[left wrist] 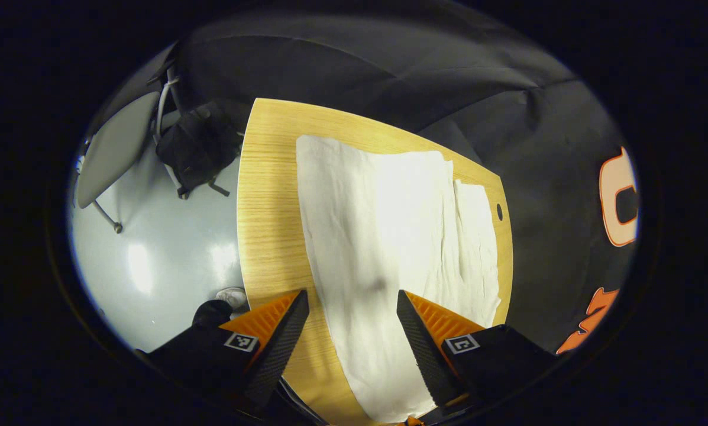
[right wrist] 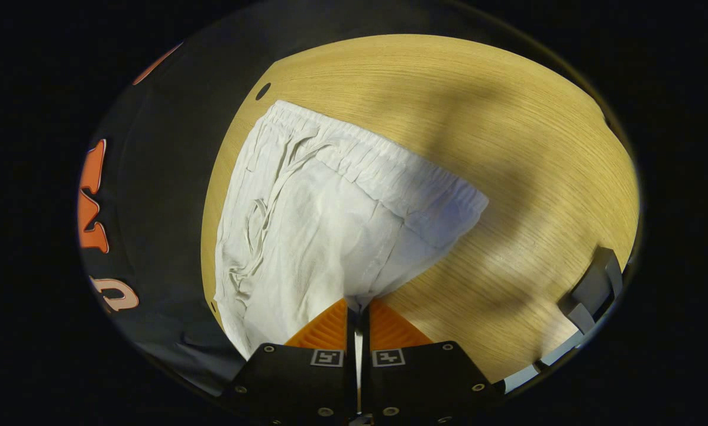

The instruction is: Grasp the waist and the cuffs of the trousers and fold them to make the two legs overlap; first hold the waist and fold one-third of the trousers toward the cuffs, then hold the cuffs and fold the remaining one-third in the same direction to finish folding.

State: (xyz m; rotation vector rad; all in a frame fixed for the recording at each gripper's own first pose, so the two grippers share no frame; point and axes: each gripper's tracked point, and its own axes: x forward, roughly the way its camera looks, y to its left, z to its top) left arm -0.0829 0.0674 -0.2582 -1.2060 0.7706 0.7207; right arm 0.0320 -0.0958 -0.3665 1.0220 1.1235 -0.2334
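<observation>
Apparently to start overlapping the legs, the right gripper (right wrist: 358,307) pinches the trousers (right wrist: 330,219) at bottom centre below the waistband (right wrist: 383,171), while the left gripper (left wrist: 354,331) hovers wide open over the cuff end on the table (left wrist: 265,195).

My left gripper (left wrist: 352,331) has black housings – square coded tags. My right gripper (right wrist: 358,316) adds round screws. Ribbed fingers.

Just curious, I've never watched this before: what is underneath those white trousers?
The white trousers lie spread on a wooden table, whose bare top shows around them. Whatever sits directly beneath the cloth is covered and cannot be seen.
</observation>
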